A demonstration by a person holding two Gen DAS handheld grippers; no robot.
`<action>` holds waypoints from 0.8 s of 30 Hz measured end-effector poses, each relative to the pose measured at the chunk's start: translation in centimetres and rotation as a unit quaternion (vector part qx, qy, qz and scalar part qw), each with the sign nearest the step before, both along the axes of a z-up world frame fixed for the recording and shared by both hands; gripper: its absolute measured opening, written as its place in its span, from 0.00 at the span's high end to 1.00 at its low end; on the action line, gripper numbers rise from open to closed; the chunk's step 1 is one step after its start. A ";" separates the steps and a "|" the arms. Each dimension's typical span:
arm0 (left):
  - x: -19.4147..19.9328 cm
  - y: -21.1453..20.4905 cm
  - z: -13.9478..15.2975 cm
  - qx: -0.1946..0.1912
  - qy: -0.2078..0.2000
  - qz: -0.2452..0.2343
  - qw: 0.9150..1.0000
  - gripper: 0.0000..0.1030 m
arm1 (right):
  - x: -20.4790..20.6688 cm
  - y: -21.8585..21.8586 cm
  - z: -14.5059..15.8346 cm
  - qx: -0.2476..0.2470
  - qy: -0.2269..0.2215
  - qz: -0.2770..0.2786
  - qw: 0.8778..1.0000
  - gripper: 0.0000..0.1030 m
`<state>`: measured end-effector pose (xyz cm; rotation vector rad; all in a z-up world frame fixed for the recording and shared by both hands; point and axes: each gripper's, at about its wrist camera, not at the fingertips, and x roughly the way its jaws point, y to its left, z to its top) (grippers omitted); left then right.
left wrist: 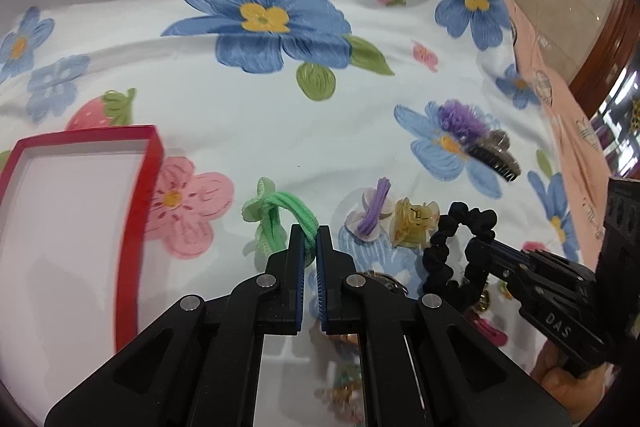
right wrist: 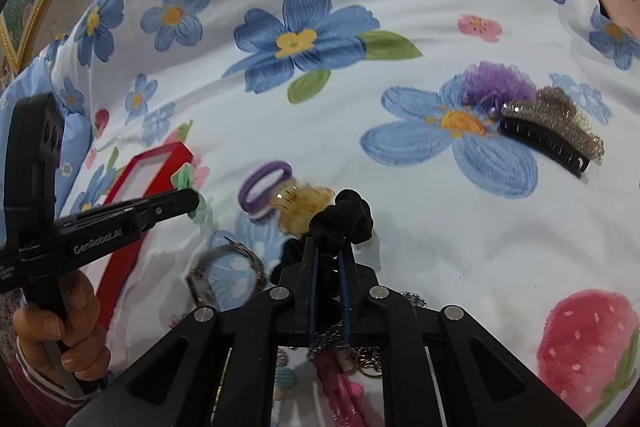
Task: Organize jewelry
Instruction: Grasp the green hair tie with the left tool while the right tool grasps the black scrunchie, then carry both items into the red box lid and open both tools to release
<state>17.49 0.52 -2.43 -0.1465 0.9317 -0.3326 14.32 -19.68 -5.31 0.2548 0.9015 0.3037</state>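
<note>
Gripping a green hair tie (left wrist: 294, 217), the left gripper (left wrist: 310, 239) has its two pads pinched onto one loop of the band, which lies on a flower-print bedsheet (left wrist: 280, 131). The rest of the tie trails away up and to the left of the fingertips, its long axis slanting toward an open red box (left wrist: 150, 163) that sits just to the left on the sheet. That box, empty and white inside as far as can be seen, looks like the place the pieces belong, so the coming move probably carries the tie leftward; the left hand is the nearer one to it.

The right gripper (right wrist: 330, 247) is clamped on a black scrunchie (right wrist: 348, 213), whose ring bulges beyond the fingertips. From its own camera the box (right wrist: 176, 153) lies farther off to the left, past the other tool.

Both tools point steeply down at the bed from the near edge, side by side, the right one angled inward. A hand (right wrist: 66, 327) wraps the left tool's handle.

Between the two held pieces lie a purple hair tie (left wrist: 376, 213) on a pale flower clip and a yellow claw clip (left wrist: 414, 221), close together. Farther right rest a purple fluffy piece (right wrist: 498, 81) and a black glittery hair clip (right wrist: 548, 135). A watch (right wrist: 224, 267) and chains lie near the camera, partly hidden.
</note>
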 end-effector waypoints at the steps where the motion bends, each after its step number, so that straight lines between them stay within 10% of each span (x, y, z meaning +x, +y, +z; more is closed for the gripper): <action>1: -0.2 0.3 0.2 -0.001 -0.002 0.002 1.000 0.96 | -0.2 0.0 0.4 0.001 -0.005 0.000 1.000 0.92; 24: -5.6 10.8 2.6 -0.018 -0.019 0.084 0.996 0.96 | -0.9 9.0 4.7 0.024 -0.043 0.092 0.995 0.92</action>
